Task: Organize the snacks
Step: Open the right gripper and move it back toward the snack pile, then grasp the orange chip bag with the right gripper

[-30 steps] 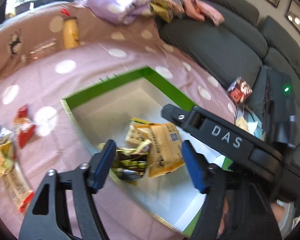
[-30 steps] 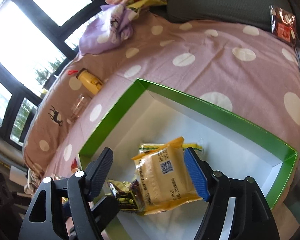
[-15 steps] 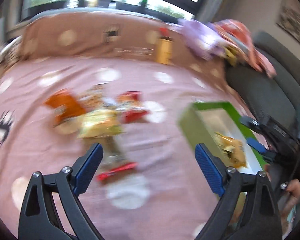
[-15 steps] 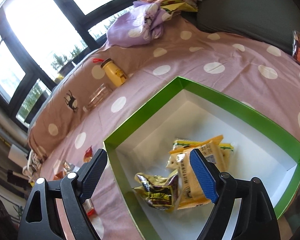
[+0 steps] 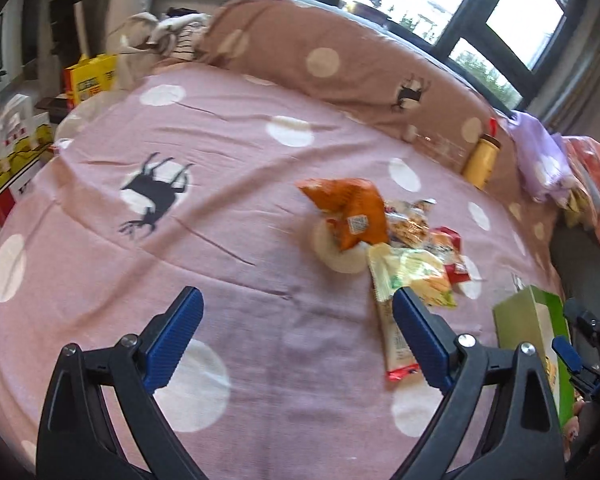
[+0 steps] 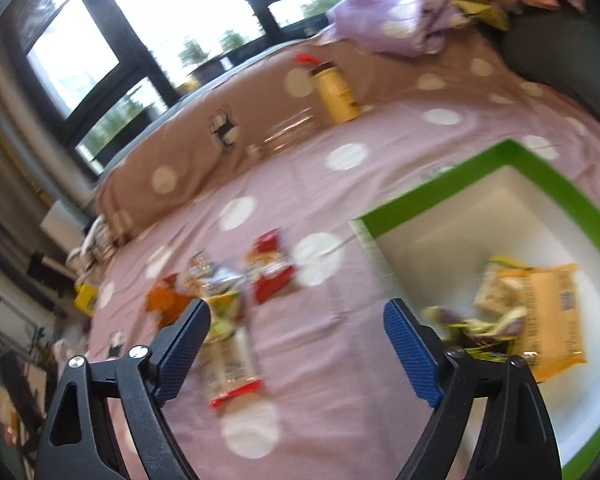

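A pile of snack packets lies on the pink dotted cloth: an orange bag [image 5: 348, 208], a green-yellow packet [image 5: 412, 276], a red packet [image 5: 452, 248] and a long wafer packet [image 5: 396, 344] with a red end. My left gripper [image 5: 296, 320] hovers over bare cloth left of the pile, jaws opening, nothing between them. The green box [image 6: 440, 196] holds a yellow-orange packet [image 6: 548, 304] and a dark packet [image 6: 480, 328]. My right gripper [image 6: 298, 320] hangs between the box and the long wafer packet [image 6: 228, 364], jaws opening and empty.
A yellow bottle [image 6: 336, 92] and a clear jar [image 6: 288, 128] stand at the back of the cloth. Purple fabric [image 6: 396, 24] and more packets lie on the dark sofa [image 6: 560, 40]. Cartons [image 5: 88, 76] sit beyond the left edge of the cloth.
Both grippers let go of their packets over the box and widened their jaws. They swung left from the box toward the snack pile; the packets now lie in the box.
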Demonstrator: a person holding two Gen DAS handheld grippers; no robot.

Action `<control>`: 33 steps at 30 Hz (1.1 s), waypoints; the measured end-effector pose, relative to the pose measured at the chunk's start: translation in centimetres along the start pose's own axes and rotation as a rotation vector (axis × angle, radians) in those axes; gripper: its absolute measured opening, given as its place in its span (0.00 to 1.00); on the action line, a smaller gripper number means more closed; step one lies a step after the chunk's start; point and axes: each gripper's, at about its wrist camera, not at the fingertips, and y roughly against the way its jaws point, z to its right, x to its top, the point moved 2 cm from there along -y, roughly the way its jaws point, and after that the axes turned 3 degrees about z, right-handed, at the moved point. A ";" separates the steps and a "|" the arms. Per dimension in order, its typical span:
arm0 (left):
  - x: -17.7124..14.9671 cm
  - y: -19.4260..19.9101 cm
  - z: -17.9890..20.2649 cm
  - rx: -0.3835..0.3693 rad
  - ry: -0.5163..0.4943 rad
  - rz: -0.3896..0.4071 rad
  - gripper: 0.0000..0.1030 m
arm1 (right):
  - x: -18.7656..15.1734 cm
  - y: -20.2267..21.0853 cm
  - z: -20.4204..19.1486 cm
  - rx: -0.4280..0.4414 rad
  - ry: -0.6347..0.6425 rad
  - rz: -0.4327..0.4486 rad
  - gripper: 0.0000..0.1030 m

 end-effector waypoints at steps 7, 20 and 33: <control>0.9 -0.2 -3.9 0.114 0.070 0.007 0.94 | 1.5 -6.1 -9.3 0.105 0.111 -0.218 0.88; 1.7 -0.1 -6.3 0.139 0.136 -0.018 0.95 | -0.1 -19.3 -20.2 0.067 0.415 -0.407 0.83; 1.5 -0.2 -6.4 0.139 0.129 -0.038 0.95 | -4.6 -21.3 -18.9 0.082 0.426 -0.475 0.47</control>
